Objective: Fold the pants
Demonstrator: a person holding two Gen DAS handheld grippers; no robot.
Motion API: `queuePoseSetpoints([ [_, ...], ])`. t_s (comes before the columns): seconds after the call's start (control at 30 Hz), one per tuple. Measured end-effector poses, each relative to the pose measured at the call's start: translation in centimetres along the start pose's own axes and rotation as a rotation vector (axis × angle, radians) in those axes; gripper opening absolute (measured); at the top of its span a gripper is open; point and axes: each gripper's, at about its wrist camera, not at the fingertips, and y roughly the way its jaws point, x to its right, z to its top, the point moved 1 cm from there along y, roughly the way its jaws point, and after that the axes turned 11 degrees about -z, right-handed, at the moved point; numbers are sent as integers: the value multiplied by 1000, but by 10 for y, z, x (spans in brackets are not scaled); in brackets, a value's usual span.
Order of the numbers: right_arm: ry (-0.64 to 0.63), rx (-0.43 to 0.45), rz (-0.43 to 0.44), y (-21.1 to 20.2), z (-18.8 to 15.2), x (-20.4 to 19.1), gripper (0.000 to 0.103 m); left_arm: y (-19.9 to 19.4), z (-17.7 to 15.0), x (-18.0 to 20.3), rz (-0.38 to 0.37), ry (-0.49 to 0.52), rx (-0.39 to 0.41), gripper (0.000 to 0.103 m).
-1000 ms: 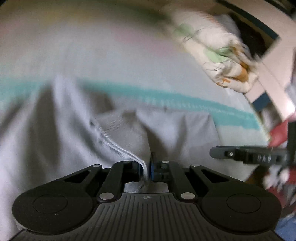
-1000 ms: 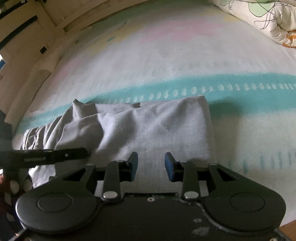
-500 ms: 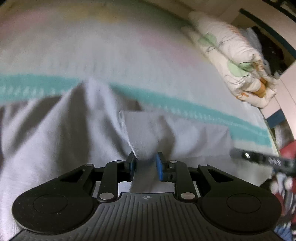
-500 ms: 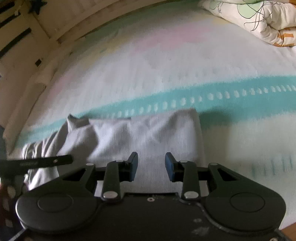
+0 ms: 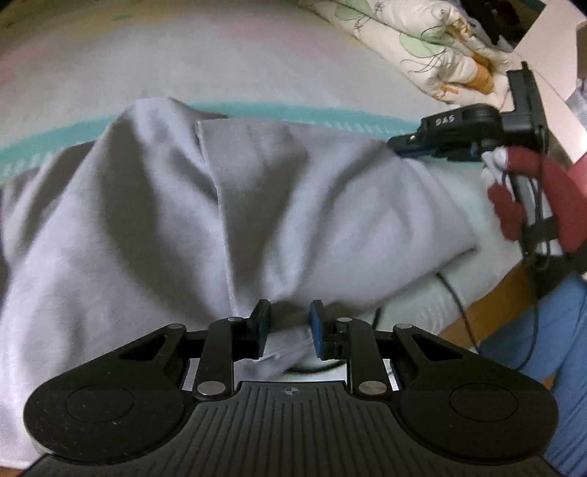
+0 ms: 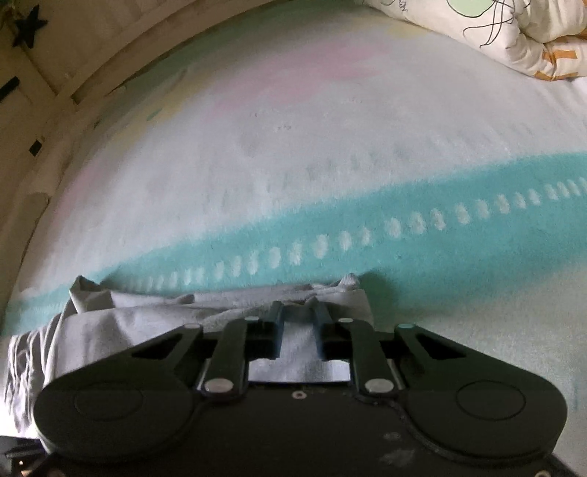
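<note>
The grey pants (image 5: 264, 205) lie on the bed (image 5: 220, 73), on a pale sheet with a teal stripe (image 6: 422, 235), near the front edge of the mattress. In the left wrist view the cloth rises in big soft folds, and one hemmed edge runs down through the middle of it.

The left gripper (image 5: 288, 328) points steeply down at the near part of the pants. Its jaws have just been opening a little and now stand narrow. A bunch of grey cloth sits between the blue fingers (image 5: 317, 330), and the fabric draws together toward them; if the pads really press on it, I cannot tell.

The right gripper (image 6: 299, 330) also points steeply down, at the right end of the pants. Its jaws have just been closing and stand narrow, with a crumpled ridge of cloth between the fingers (image 6: 276, 330). The cloth is gathered up at their tips and the pads seem to pinch it. In the left wrist view this gripper is seen from the side, with its tip on the far right corner of the pants, and a hand (image 5: 528, 190) in a red and white glove holds it.

A folded quilt (image 6: 513, 33) with a printed pattern lies at the far side of the bed, well apart from the pants. A blue trouser leg (image 5: 543, 348) of the person shows beside the wooden bed edge (image 5: 488, 304).
</note>
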Motion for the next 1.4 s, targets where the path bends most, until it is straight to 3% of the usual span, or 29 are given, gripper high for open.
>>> queuePoseSetpoints([
  [0.13,-50,60,-14,-21,-4,-12,25,-11,-4,-6,8,-37,-1,25],
  [0.37,-212,71,172,-50,-35,-73,26,-26,2,-12,45,-74,75,26],
  [0.67,-373,40,289,-31,-45,-165,26,-51,7,-62,186,-196,223,26],
  [0.8,-379,16,198,5,-41,-188,22,-57,0,-93,251,-260,240,26],
  [0.87,-338,9,165,21,-37,-187,16,-61,-4,-108,221,-299,259,25],
  [1.0,-283,39,163,10,-27,-184,21,-82,-10,-113,179,-348,330,26],
  [1.1,-350,110,205,-10,-28,-196,21,-95,-3,-118,175,-368,384,26],
  [1.2,-387,110,254,-8,-26,-214,21,-93,7,-128,189,-397,406,26],
  [1.27,-420,104,259,0,-25,-225,21,-95,11,-135,216,-398,422,26],
  [1.4,-419,76,140,34,-15,-231,20,-97,11,-162,321,-423,433,26],
])
